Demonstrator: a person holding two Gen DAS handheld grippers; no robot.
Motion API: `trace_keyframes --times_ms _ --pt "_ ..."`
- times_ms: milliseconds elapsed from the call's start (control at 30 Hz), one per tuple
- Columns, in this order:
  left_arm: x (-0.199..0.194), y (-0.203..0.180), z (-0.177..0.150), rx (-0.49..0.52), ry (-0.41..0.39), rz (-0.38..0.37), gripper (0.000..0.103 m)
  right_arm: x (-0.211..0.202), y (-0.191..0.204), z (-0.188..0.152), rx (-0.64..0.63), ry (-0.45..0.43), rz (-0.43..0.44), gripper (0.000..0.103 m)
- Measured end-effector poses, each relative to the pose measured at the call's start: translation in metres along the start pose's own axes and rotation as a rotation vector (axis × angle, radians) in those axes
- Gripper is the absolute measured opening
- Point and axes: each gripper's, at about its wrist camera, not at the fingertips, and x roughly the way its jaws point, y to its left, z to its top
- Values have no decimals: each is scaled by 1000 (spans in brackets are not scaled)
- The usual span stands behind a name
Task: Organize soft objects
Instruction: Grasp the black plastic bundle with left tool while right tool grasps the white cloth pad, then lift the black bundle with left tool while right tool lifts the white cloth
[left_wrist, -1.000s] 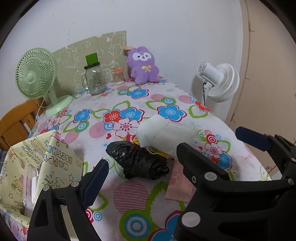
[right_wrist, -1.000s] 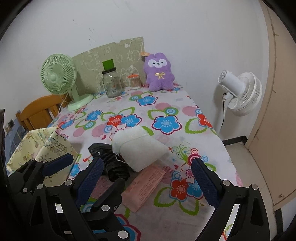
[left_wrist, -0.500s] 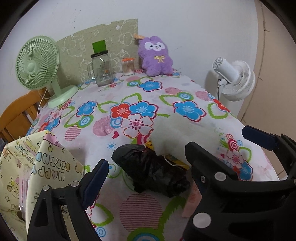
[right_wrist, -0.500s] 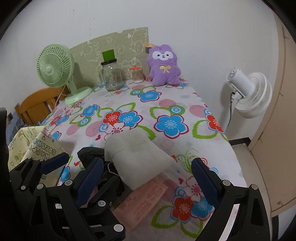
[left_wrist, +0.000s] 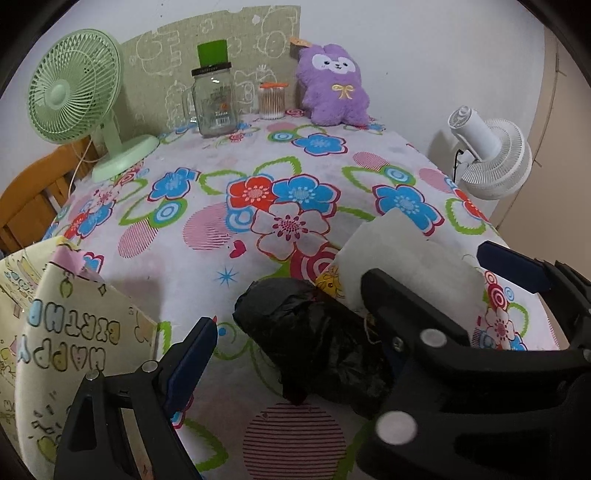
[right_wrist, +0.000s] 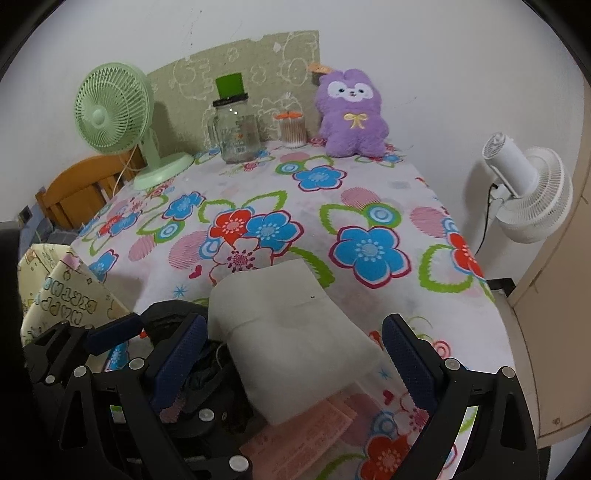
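We held both tools wide open and empty, the right tool (right_wrist: 295, 354) straddling the white pad (right_wrist: 291, 332), the left tool (left_wrist: 291, 343) straddling the black bag (left_wrist: 314, 347).

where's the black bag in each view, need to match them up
Left wrist: black bag at lower centre, between the left tongs, left of the white pad.
Right wrist: black bag at lower left, mostly hidden behind tongs, left of the white pad.
Shared landmark: purple plush at the far table edge.
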Motion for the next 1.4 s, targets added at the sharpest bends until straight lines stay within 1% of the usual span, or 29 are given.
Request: trace_keyframes --times_ms 100,133,167,200,267,333,367,400,600,733,900,967,1400 --pt "3 0 0 0 5 0 91 9 1 1 2 23 10 96" --pt "4 0 0 3 5 -2 87 11 1 1 8 32 14 94" --pt "4 -1 0 8 7 -4 84 13 1 0 11 39 17 89" --pt "6 -1 0 13 13 -3 79 14 1 0 13 45 17 86" --pt "9 -1 -1 19 30 -6 72 17 1 -1 11 58 18 81" --pt "14 1 -2 7 57 -35 61 18 1 -1 11 63 17 78" --pt "14 1 -2 4 57 -37 59 17 2 -2 10 64 17 76" --pt "13 1 -2 4 54 -37 50 17 2 -3 8 64 17 73" --pt "9 -1 -3 17 43 -38 40 13 1 -5 16 63 15 62" --pt "5 -3 -3 28 36 -39 37 9 1 -6 23 64 22 56" --pt "-3 -5 -4 40 24 -39 36 2 3 -7 28 62 36 48" --pt "-7 -6 -4 44 17 -35 36 -2 3 -8 33 60 42 46" --pt "-35 -11 -11 73 -20 -36 36 -30 6 -14 49 27 36 43"
